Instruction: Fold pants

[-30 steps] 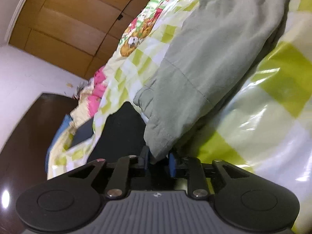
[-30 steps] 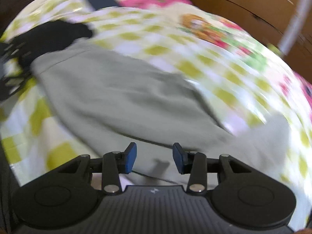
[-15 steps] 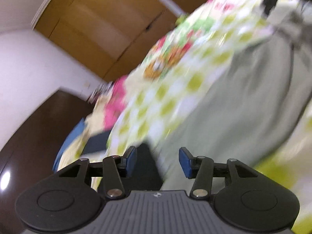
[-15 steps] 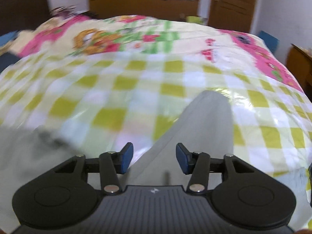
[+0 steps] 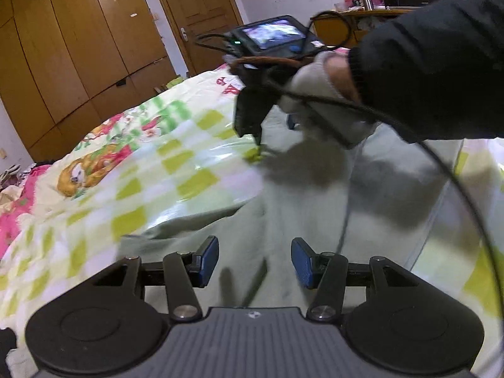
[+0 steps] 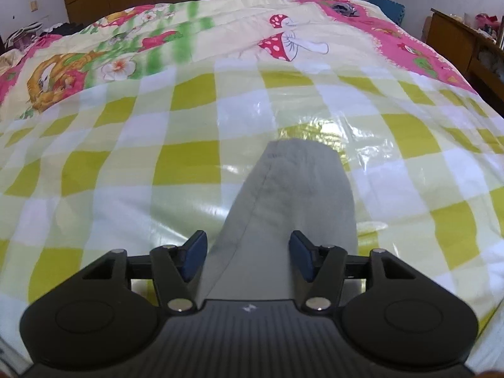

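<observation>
Grey-green pants [image 5: 315,208] lie flat on the checked bedspread [image 5: 157,170]. In the left wrist view my left gripper [image 5: 254,260] is open above the pants, with nothing between its blue pads. The right gripper's black body [image 5: 252,107] shows further up the same view, held by a hand in a black sleeve, low over the pants. In the right wrist view my right gripper [image 6: 248,258] is open, and a pant leg [image 6: 293,195] runs forward between its blue pads to a rounded cuff end.
Wooden wardrobes [image 5: 78,47] and a door stand beyond the bed. A wooden desk [image 6: 456,44] stands at the right side of the bed. A black cable [image 5: 441,170] arcs from the right gripper across the left wrist view. Clothes are piled at the far left [image 6: 25,34].
My left gripper has let go of the pants' edge, opened, and swung round over the flat pants. My right gripper has turned along the pant leg and stayed open.
</observation>
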Demonstrator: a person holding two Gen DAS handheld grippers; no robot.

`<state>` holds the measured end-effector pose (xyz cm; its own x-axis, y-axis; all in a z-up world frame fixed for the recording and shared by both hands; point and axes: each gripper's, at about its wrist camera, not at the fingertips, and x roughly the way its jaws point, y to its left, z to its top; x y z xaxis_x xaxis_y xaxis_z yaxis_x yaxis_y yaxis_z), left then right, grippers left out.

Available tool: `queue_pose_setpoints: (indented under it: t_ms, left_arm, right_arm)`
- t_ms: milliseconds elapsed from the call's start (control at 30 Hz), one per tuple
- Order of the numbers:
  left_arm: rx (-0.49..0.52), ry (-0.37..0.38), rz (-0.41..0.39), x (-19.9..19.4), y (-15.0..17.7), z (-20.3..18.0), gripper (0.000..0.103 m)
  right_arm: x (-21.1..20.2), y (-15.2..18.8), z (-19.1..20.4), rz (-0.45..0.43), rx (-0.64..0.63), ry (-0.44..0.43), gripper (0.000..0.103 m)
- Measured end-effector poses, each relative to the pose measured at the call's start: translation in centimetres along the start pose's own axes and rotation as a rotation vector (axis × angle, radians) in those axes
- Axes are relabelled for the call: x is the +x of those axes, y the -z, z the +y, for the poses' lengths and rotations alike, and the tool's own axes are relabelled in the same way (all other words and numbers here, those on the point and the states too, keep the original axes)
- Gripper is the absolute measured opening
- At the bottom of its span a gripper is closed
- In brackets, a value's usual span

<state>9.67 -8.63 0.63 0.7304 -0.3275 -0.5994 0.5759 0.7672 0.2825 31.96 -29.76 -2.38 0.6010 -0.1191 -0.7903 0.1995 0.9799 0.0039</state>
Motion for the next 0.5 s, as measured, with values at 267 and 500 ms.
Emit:
queue_pose_setpoints:
  t_ms: [267,500]
  left_arm:
    - [-0.060,0.039,0.119,3.5,-0.3,-0.3,0.035]
    - [-0.001,0.044,0.061,1.9,-1.9,-2.2,0.033]
  right_arm:
    - [-1.0,-0.7,-5.3,0.032,0.169,-0.148,0.002]
    - [-10.9,2.5,-14.2,-0.132,0.302,-0.268,0.002]
